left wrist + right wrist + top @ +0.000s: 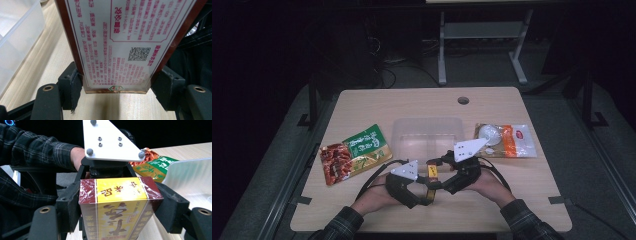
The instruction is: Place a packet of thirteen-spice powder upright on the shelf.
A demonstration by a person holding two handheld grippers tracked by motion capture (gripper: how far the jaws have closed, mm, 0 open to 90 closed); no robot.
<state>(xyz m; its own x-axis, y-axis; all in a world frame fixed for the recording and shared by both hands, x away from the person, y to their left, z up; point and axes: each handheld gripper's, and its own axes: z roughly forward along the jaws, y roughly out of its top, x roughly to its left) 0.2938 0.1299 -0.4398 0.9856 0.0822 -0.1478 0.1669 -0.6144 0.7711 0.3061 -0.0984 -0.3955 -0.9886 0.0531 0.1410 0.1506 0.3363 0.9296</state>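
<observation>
Far left on the wooden table (362, 102), a red-and-green snack packet (355, 153) is lying flat, well apart from my hands. I am holding my left gripper (426, 186) near the table's front edge, and its padded jaws are pressing both side edges of a dark-red and yellow box (117, 42), whose printed white face is filling the left gripper view. My right gripper (438, 165) is meeting it from the other side, its pads (71, 202) clamping the same box's yellow-labelled end, so both are sharing it between them. In the dim high view the box is looking, I think, slightly raised above the tabletop. Just behind sits a clear plastic container (427, 137), and right of it a white-and-orange food packet (507, 140).
</observation>
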